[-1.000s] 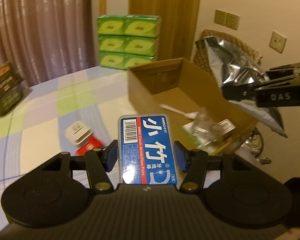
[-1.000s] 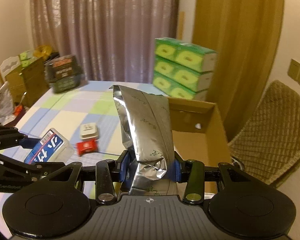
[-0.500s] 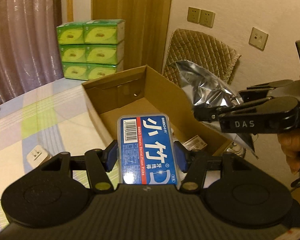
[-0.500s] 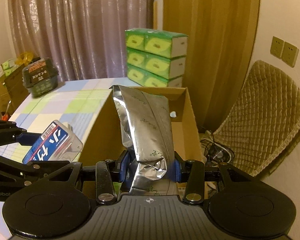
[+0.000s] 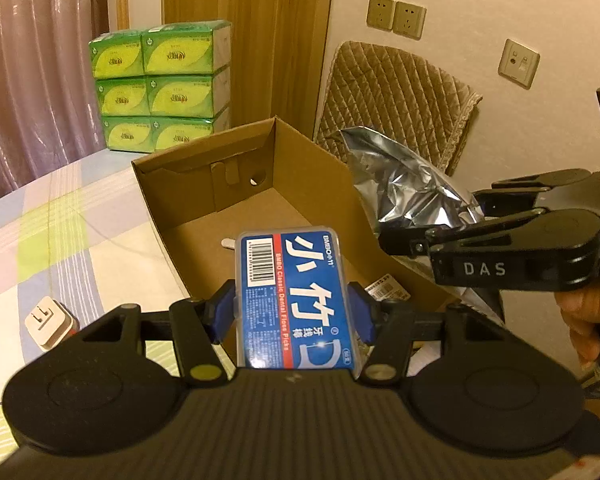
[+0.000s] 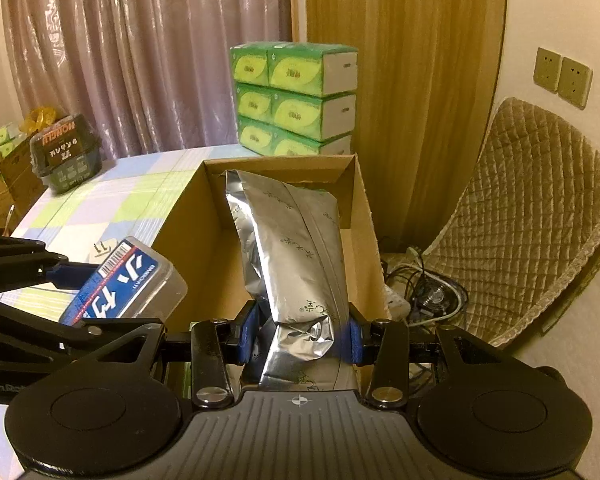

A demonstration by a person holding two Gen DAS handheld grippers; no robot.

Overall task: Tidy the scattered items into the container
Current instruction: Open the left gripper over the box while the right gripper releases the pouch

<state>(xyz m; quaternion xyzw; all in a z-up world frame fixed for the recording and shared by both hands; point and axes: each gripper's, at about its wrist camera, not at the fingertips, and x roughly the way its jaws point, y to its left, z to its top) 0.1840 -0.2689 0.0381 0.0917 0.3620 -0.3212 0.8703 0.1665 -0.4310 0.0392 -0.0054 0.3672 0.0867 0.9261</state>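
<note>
My left gripper (image 5: 291, 312) is shut on a blue-labelled dental floss pick box (image 5: 294, 296) and holds it over the near end of the open cardboard box (image 5: 204, 184). My right gripper (image 6: 300, 334) is shut on a silver foil pouch (image 6: 296, 256) and holds it above the cardboard box (image 6: 362, 208). The pouch also shows in the left wrist view (image 5: 408, 184), at the box's right wall. The floss box also shows in the right wrist view (image 6: 124, 284). A white utensil (image 5: 229, 243) and small packets (image 5: 386, 288) lie inside the box.
A white plug adapter (image 5: 48, 322) lies on the checked tablecloth (image 5: 60, 224) left of the box. Stacked green tissue packs (image 5: 160, 84) stand behind the box. A dark basket (image 6: 66, 156) sits at the table's far left. A quilted chair (image 6: 532, 216) and cables (image 6: 428, 292) are to the right.
Both grippers have moved towards the cardboard box with their loads. The box now fills more of each view and the red item beside the adapter is out of sight.
</note>
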